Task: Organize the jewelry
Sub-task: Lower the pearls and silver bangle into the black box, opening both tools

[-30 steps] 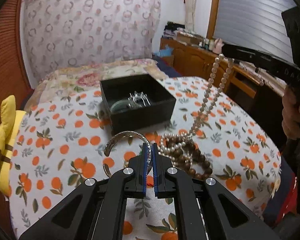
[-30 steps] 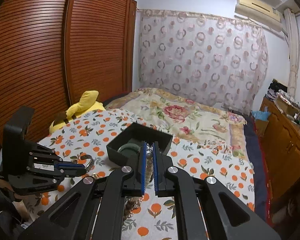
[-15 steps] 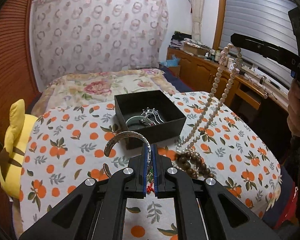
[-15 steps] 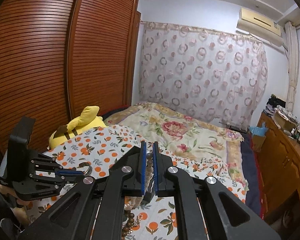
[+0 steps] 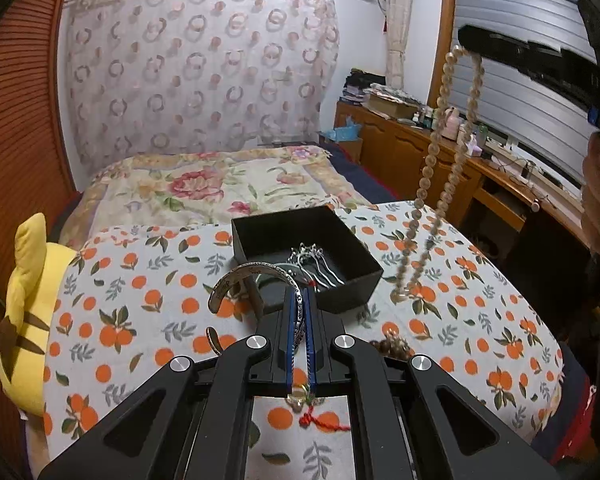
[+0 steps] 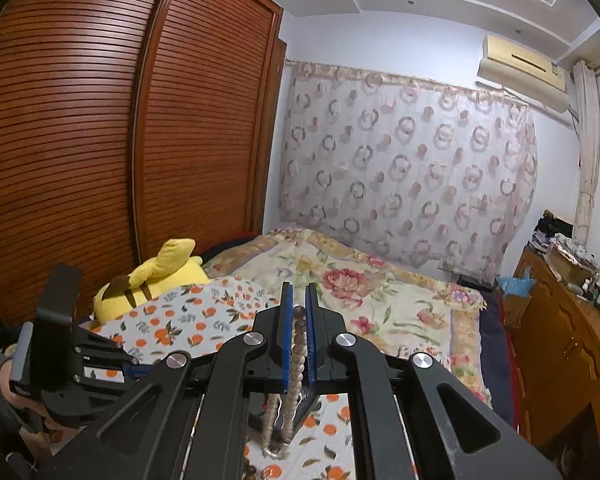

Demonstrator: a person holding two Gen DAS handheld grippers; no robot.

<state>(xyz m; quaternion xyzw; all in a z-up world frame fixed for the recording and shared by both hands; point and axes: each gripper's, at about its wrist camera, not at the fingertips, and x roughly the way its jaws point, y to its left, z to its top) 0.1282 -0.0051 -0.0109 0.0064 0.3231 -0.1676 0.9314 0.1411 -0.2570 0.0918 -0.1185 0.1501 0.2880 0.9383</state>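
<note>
Bedroom scene, two fisheye wrist views. Left gripper [image 5: 299,300] w/ fingers closed on silver cuff bangle [image 5: 252,274]; bangle arcs up & leftward from the blue pads, held in the air in front of black jewelry box [image 5: 332,280]. Box open-topped, sitting on orange-print cloth [image 5: 140,288] over the bed; inside it, silver hair comb [image 5: 314,260] & a dark green ring-shaped piece, partly hidden. Right gripper [image 6: 299,300] w/ fingers clamped on pearl necklace [image 5: 440,152], raised high at right; doubled strand hanging straight down, lowest loop blurred, near cloth just right of box; touching or not: can't tell. Dark wooden bead strand [image 5: 392,346] lying on cloth by left gripper's right side. Small charm w/ red cord [image 5: 320,420] on cloth beneath left gripper. Yellow plush toy [image 5: 24,312] at bed's left edge.
</note>
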